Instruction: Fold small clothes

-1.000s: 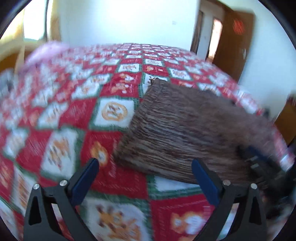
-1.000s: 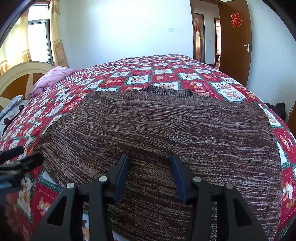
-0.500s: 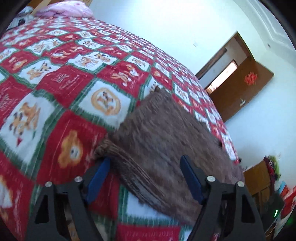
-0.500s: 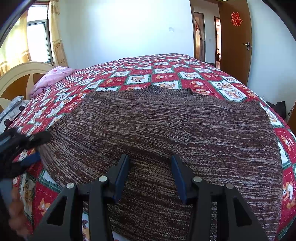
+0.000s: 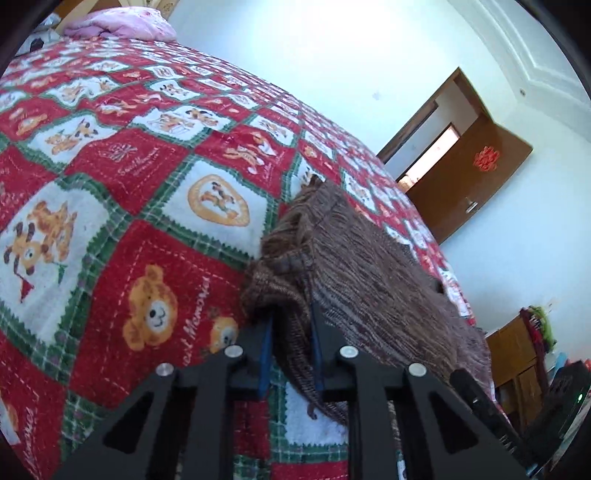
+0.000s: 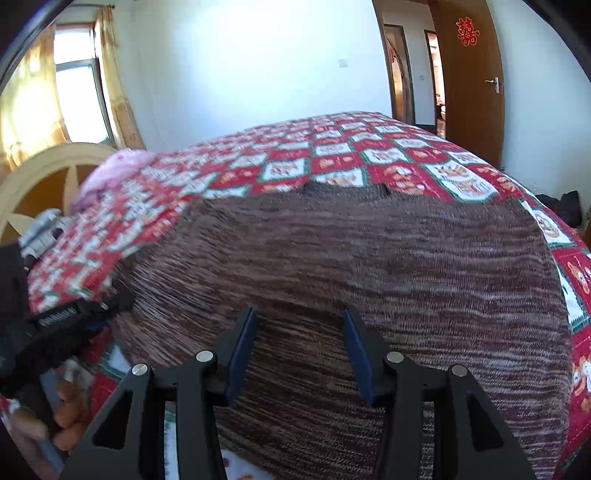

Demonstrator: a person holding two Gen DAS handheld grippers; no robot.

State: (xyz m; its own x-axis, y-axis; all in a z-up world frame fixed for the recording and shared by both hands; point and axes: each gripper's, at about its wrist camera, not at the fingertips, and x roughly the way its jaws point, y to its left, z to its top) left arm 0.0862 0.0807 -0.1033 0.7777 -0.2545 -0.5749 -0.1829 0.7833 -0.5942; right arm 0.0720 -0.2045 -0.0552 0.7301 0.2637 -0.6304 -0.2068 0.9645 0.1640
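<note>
A: What is laid on the patterned bedspread (image 5: 122, 206)?

B: A brown knit sweater (image 6: 369, 266) is spread flat there.

A: How are the claws placed?

B: Its bunched left edge is pinched by the left gripper (image 5: 290, 325); the right gripper (image 6: 299, 343) is held wide apart over the near hem.

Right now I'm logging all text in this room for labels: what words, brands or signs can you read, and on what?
"Memories", partly cut off: stitched script on the bedspread beside a bear.
Script in a red square higher up the bedspread: too blurred to read.
Red double-happiness sign "囍": on the door.
White lettering on the left tongs: too blurred to read.
Sweater: no text.
</note>
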